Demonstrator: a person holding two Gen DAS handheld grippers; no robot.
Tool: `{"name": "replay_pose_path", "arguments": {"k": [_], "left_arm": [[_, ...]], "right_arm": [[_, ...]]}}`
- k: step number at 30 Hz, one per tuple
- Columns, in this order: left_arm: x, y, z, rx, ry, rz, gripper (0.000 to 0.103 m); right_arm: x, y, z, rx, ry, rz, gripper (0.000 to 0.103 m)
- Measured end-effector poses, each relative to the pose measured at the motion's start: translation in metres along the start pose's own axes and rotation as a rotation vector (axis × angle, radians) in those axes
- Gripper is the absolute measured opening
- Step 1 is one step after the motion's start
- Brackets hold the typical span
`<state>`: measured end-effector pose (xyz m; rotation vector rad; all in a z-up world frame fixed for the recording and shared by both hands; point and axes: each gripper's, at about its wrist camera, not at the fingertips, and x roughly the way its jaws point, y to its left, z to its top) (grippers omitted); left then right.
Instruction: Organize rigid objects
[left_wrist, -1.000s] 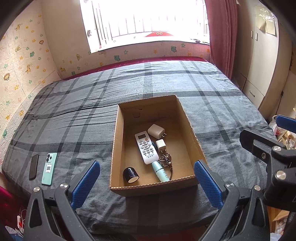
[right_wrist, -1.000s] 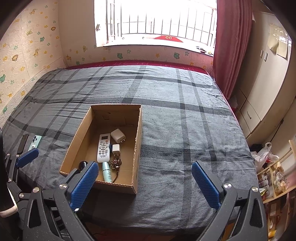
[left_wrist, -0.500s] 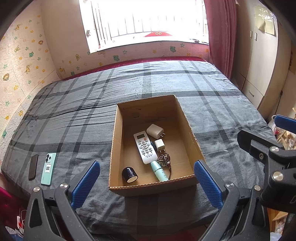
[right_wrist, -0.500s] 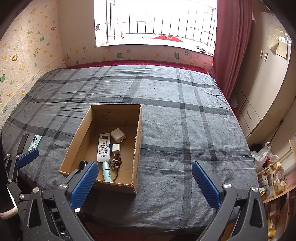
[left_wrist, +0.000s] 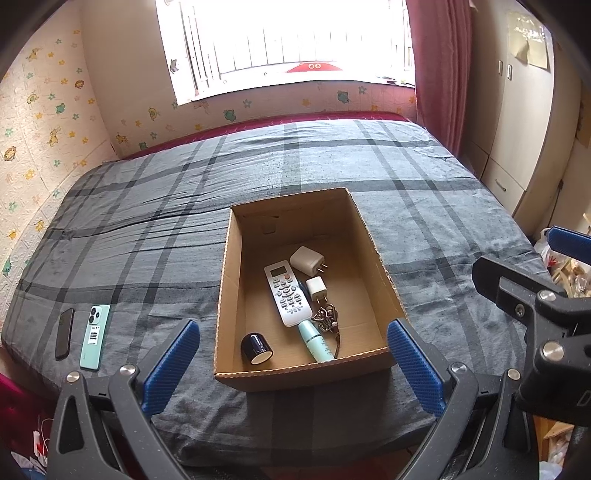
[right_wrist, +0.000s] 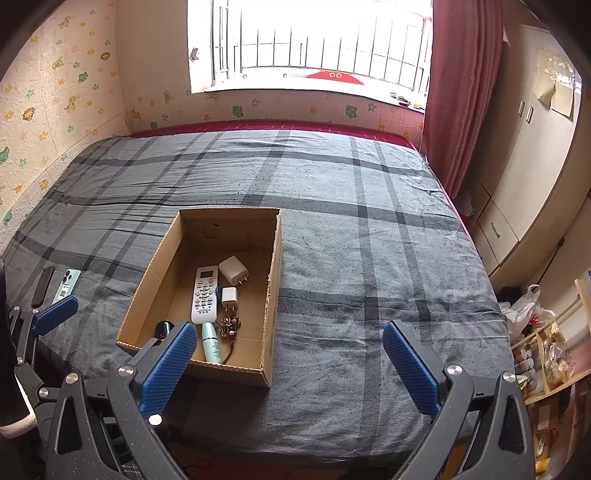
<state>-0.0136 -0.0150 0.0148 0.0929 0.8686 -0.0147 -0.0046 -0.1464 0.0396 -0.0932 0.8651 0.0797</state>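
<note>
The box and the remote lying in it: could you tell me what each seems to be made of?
The box looks like plain brown corrugated cardboard, matte, with raw cut edges. The remote appears to be white moulded plastic, smooth; its keys may be rubber, too small to tell.

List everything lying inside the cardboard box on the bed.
Inside the cardboard box: a white remote, two white chargers, a mint tube, a dark round container and a keychain bunch. Something blue peeks between remote and charger, mostly covered.
</note>
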Motion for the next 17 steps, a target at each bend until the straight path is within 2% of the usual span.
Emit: {"name": "replay_pose_path", "arguments": {"k": [17], "left_arm": [[0.0040, -0.0026, 0.0038, 0.016, -0.010, -0.008, 0.103]], "right_arm": [[0.0012, -0.0006, 0.0040, -0.011, -0.018, 0.005, 0.103]]}}
